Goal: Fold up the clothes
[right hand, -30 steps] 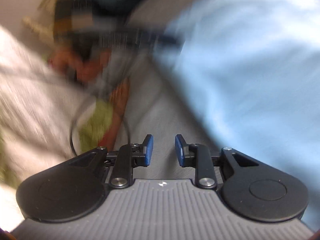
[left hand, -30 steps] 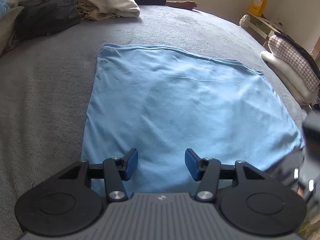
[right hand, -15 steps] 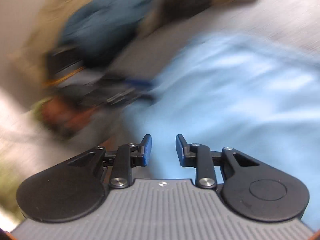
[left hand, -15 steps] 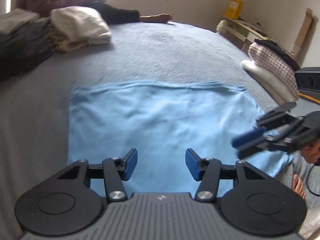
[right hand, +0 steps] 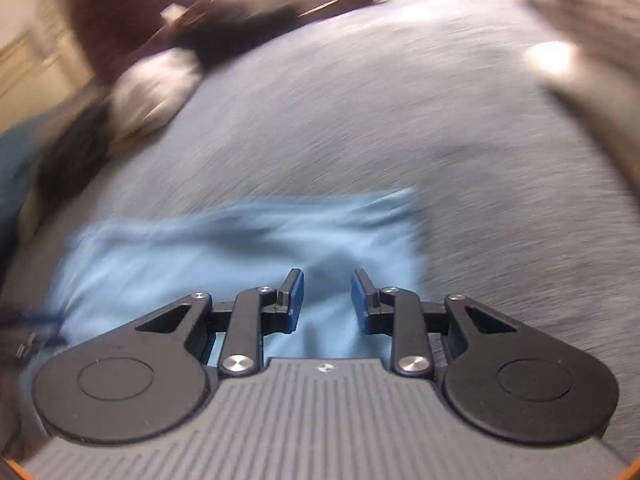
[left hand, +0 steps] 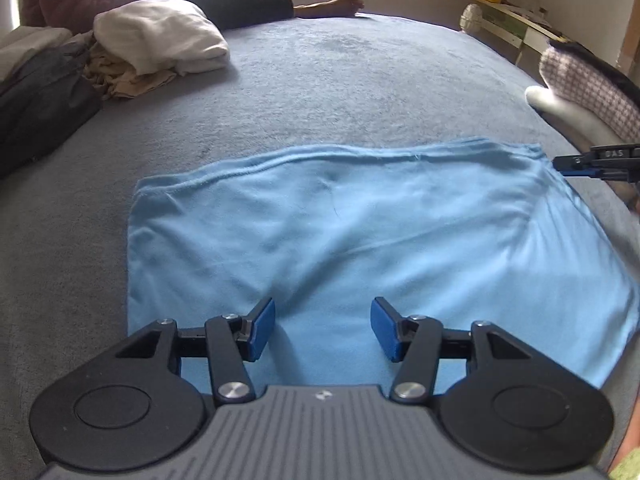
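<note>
A light blue, soft cotton garment (left hand: 360, 240), folded into a flat rectangle, lies spread on the grey fleece-covered bed (left hand: 340, 80). The left gripper (left hand: 323, 328) hovers over the garment's near edge with its blue-padded jaws released, nothing between them. The right gripper (right hand: 327, 298) hangs above the garment's right part, its jaws parted a little and grasping nothing; in the left wrist view its tips (left hand: 576, 164) show just beside the garment's far right corner. At the bed's far left sit a white folded bundle (left hand: 160, 36), beige cloth (left hand: 124, 80) and dark clothes (left hand: 36, 104). A checked pink-and-white textile (left hand: 588, 84) lies at the right edge.
</note>
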Available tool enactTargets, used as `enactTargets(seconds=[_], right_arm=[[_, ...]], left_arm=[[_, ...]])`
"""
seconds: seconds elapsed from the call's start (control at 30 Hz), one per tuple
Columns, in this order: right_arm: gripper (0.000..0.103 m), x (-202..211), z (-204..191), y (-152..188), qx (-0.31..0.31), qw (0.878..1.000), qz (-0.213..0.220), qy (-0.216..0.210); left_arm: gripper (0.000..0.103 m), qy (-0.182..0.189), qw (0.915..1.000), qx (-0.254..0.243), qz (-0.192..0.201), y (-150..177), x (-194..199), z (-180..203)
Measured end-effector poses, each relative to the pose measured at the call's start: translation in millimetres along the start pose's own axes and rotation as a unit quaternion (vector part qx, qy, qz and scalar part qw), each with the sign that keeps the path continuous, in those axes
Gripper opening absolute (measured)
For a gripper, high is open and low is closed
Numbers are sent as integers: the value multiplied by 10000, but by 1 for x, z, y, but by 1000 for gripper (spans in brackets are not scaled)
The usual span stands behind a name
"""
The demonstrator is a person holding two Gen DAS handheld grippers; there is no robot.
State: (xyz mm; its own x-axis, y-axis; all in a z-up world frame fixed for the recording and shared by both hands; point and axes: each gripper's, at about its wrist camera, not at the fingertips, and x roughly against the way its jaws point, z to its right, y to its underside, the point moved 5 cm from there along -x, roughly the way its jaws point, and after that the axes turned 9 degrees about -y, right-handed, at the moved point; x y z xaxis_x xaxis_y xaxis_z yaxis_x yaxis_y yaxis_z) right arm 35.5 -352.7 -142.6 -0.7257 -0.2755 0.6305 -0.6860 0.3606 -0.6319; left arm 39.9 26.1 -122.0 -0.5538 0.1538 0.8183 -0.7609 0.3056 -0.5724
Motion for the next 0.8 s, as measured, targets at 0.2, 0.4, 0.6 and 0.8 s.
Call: enactTargets(seconds=[0.2, 0.4, 0.6, 0.8], right_arm=[[27, -11, -53, -7, 398, 9971, 23, -645], [44, -43, -132, 23, 1350, 9864, -691, -631], [56, -64, -168, 55, 2279, 9675, -1086, -130], [64, -60, -178, 60, 2309, 9676, -1019, 94]], left_arm=[[67, -388, 9985, 142, -353, -14, -2, 13], [77, -753, 9957, -83, -538, -9, 1, 30], [78, -927, 9922, -40, -830, -1, -5, 30], [83, -997, 9918, 93, -796, 1, -3, 25]])
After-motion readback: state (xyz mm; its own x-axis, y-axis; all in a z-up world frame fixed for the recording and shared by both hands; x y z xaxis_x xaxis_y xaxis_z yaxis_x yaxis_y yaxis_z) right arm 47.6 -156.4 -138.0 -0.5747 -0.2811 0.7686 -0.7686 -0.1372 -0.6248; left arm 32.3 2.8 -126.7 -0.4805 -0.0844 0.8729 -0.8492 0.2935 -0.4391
